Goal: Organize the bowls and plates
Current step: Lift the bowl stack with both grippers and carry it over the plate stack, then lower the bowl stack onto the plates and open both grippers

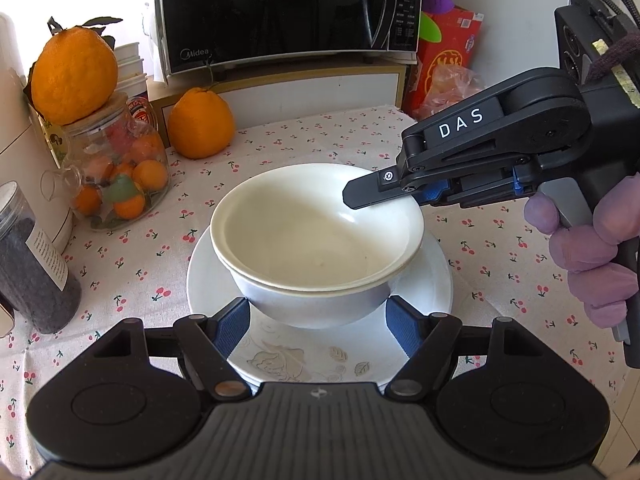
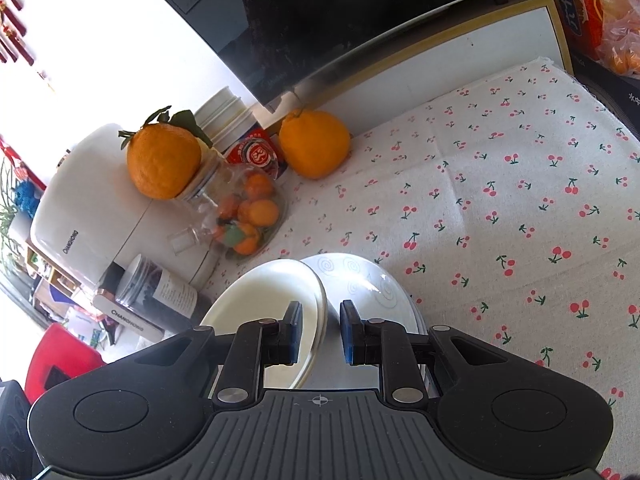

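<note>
right hand-held gripper (image 2: 319,332) spread astride cream bowl (image 1: 316,224) rim; left hand-held gripper (image 1: 318,326) spread; orange (image 1: 200,123) behind.

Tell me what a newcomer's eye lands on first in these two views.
First, the stacked white bowls on a white plate mid-table, with the right gripper straddling the upper bowl's rim and the open left gripper just short of the stack. Next, the large orange atop the glass jar at left, and the black microwave behind.
</note>
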The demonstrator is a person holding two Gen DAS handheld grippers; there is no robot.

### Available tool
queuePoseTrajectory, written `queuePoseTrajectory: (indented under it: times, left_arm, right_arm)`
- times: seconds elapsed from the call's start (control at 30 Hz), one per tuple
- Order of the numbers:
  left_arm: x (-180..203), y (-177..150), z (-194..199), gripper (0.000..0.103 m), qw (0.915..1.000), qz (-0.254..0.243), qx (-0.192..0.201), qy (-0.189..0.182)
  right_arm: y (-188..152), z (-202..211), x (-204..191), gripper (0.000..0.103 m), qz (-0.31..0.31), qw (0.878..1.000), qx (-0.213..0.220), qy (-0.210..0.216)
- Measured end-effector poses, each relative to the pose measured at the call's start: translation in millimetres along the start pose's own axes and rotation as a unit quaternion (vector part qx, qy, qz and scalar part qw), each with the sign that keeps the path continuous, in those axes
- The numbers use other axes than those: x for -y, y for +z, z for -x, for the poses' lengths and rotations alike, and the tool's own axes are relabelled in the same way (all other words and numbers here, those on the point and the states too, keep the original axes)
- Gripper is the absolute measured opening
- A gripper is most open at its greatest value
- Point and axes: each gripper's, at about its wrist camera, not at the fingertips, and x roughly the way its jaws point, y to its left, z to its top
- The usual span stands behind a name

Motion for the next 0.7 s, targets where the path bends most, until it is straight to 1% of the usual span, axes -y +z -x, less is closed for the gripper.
queuePoseTrajectory:
  times: [0.3, 0.4, 0.47, 0.5, 0.53, 0.57, 0.6, 0.63, 0.67, 0.7]
  left_arm:
    - [-0.5, -5.2, -4.9, 0.072, 0.9999, -0.011, -0.01, 0.004]
    - [0.9, -5.9, -5.0, 0.072, 0.9998, -0.017, -0.01, 0.007]
    - [1.7, -6.2, -5.3, 0.076, 0.9998, -0.018, -0.01, 0.009]
    - [1.8, -6.3, -4.8, 0.082, 0.9998, -0.017, -0.008, 0.011]
    - [1.4, -5.8, -4.6, 0.085, 0.9998, -0.016, -0.005, 0.013]
    - [0.7, -5.2, -4.2, 0.085, 0.9998, -0.014, -0.005, 0.012]
    - [0.3, -4.8, -3.9, 0.086, 0.9999, -0.012, -0.005, 0.011]
    - [-0.2, -4.5, -3.8, 0.088, 0.9999, -0.01, -0.006, 0.01]
    - [-0.5, -4.2, -3.8, 0.089, 0.9999, -0.009, -0.007, 0.01]
    - [-0.4, -4.2, -3.5, 0.09, 0.9999, -0.01, -0.008, 0.011]
  right_arm:
    - [-2.3, -1.4, -1.4, 0.02, 0.005, 1.0, -0.005, -0.002]
    - [-1.9, -1.5, -0.9, 0.023, 0.003, 1.0, -0.008, 0.0]
    - [-1.7, 0.1, -1.5, 0.023, 0.005, 1.0, -0.005, -0.002]
    - [-1.3, 0.8, -1.7, 0.023, 0.006, 1.0, -0.004, -0.002]
    - [-0.7, 1.3, -1.3, 0.023, 0.004, 1.0, -0.005, -0.001]
    - [-0.3, 1.6, -0.5, 0.024, 0.001, 1.0, -0.008, 0.0]
    - [0.0, 2.0, 0.1, 0.026, -0.001, 1.0, -0.009, -0.003]
    - [0.1, 2.9, 0.5, 0.036, -0.002, 1.0, -0.008, -0.007]
    - [0.1, 4.4, 1.1, 0.04, -0.003, 1.0, -0.004, -0.011]
    - [0.3, 6.7, 1.8, 0.049, -0.004, 1.0, 0.0, -0.015]
